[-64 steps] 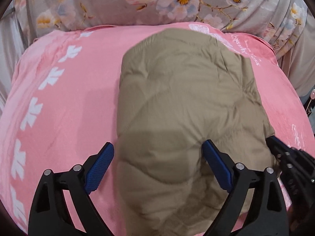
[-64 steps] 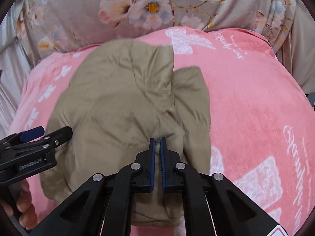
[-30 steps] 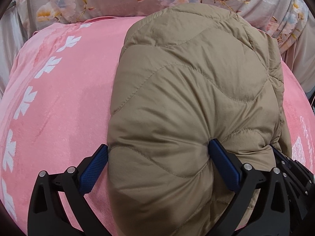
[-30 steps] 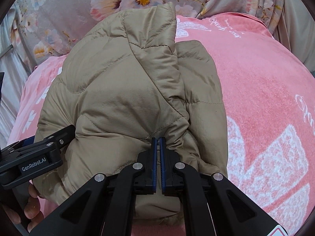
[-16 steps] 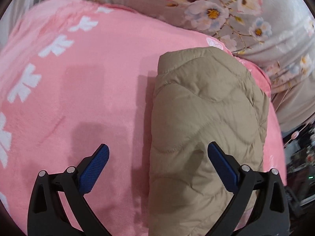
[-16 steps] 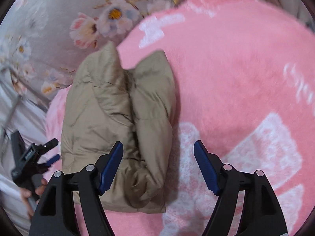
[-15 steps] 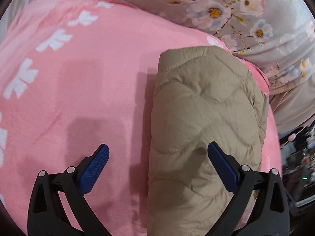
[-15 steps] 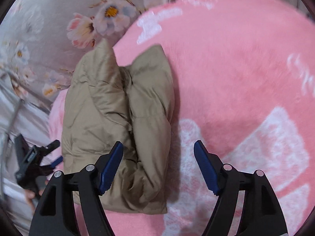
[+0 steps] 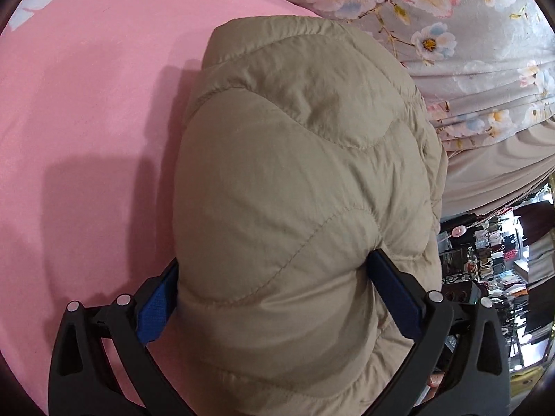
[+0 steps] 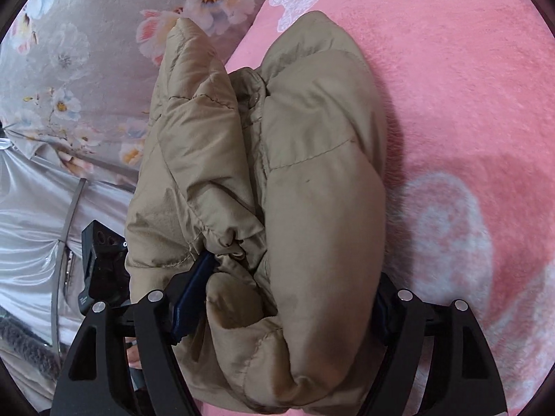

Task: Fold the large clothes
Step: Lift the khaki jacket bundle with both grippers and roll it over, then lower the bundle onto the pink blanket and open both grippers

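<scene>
Two grippers clamp a folded tan puffer jacket [image 9: 298,187]: left gripper [image 9: 277,294] and right gripper [image 10: 281,298], jaws spread wide around its bulk. Slippery padding beyond the fingertips could spring open, undoing the fold.

Each claw [image 9: 274,298] is black plastic with blue pads [image 9: 154,306] and silver screws.

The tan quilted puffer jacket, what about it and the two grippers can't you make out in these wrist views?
- Left wrist: the tan quilted puffer jacket bulges over the left gripper, hiding much of its left blue-padded finger.
- Right wrist: the jacket covers the right gripper and its right finger almost entirely.
- Both views: the jacket's lower end is cut off by the bottom edge.
- The jacket's underside against the pink fleece blanket is hidden.
</scene>
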Available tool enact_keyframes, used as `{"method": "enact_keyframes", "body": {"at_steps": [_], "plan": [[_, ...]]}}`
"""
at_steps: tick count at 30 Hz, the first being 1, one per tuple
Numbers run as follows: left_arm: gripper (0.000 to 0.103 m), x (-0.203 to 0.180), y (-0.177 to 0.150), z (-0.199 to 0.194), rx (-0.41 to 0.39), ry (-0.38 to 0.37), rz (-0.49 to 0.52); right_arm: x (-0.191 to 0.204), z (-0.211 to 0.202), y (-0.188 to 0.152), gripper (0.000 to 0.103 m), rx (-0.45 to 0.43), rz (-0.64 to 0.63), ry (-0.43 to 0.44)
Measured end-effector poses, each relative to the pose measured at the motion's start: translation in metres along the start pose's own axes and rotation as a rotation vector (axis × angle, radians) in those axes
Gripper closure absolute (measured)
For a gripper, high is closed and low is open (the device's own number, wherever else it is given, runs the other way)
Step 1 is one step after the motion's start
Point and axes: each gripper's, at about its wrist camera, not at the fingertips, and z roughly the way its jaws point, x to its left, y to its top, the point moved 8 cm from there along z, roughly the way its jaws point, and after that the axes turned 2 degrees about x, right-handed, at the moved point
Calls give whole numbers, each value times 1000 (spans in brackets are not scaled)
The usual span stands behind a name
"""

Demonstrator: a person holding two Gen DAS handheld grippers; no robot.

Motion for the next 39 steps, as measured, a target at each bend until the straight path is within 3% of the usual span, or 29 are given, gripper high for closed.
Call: {"method": "enact_keyframes", "body": {"at_steps": [4, 6, 9, 12, 17, 30, 39], "plan": [[6, -9, 1, -1, -43, 57, 69, 7, 9, 2, 47, 0, -12, 32], [15, -21, 2, -7, -92, 141, 146, 14, 6, 0, 64, -27, -41, 19], [28, -35, 3, -18, -140, 222, 231, 32, -4, -1, 76, -82, -121, -17], [40, -52, 6, -37, -190, 246, 297, 57, -19, -1, 79, -149, -200, -46], [49, -81, 8, -77, -286, 230, 382, 99, -50, 0, 81, -244, -308, -41], [51, -133, 34, -214, -589, 174, 524, 238, -102, 12, 82, -436, -601, 45], [51, -130, 88, -273, -738, 220, 576, 315, -78, 44, 82, -497, -713, 88]]}}
